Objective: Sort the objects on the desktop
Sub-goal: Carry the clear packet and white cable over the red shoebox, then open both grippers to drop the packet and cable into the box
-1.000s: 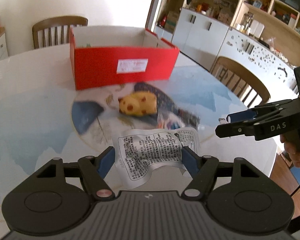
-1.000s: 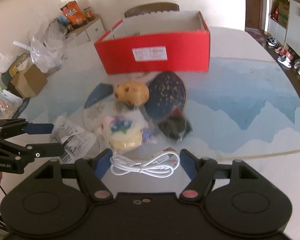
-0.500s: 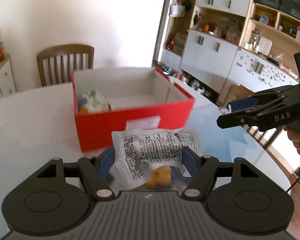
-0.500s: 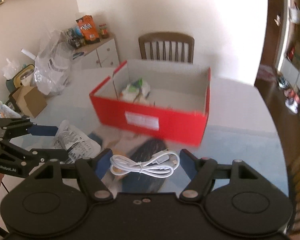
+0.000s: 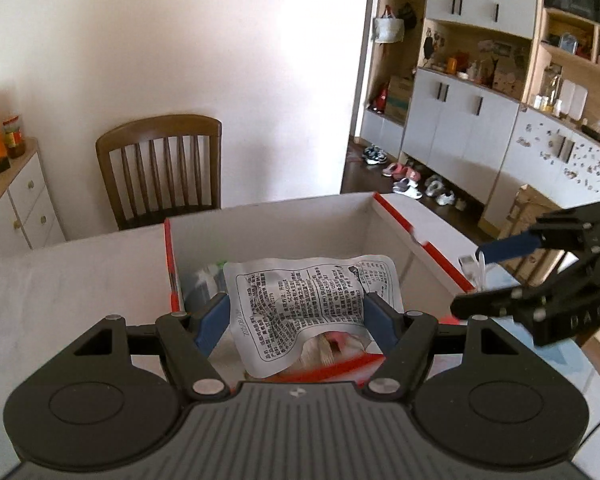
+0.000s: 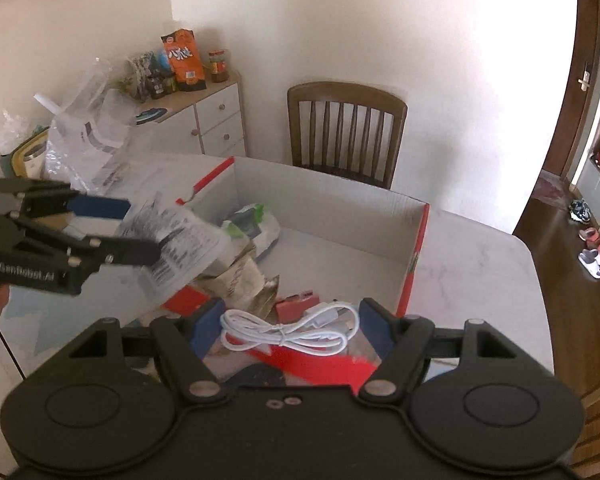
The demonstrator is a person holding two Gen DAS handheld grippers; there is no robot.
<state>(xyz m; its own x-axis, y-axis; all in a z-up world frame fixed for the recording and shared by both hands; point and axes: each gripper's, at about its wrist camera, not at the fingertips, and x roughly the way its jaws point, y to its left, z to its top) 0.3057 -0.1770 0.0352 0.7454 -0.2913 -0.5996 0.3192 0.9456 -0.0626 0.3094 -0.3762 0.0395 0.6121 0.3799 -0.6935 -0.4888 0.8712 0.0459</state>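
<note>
Both grippers sit over the red box (image 6: 414, 258) now. Left gripper (image 5: 296, 318) pinches the printed packet (image 5: 312, 300) by its sides, right gripper (image 6: 290, 330) clamps the white cable (image 6: 288, 330) — open box directly below, packet side holding more stuff already.

packet (image 5: 312, 304) above box (image 5: 268, 222), chair (image 5: 160, 168) behind

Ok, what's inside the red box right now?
Inside the red box: a green-and-white packet at the back, crumpled brownish wrappers and a small red item. The held printed pouch and white cable hide the near part.
</note>
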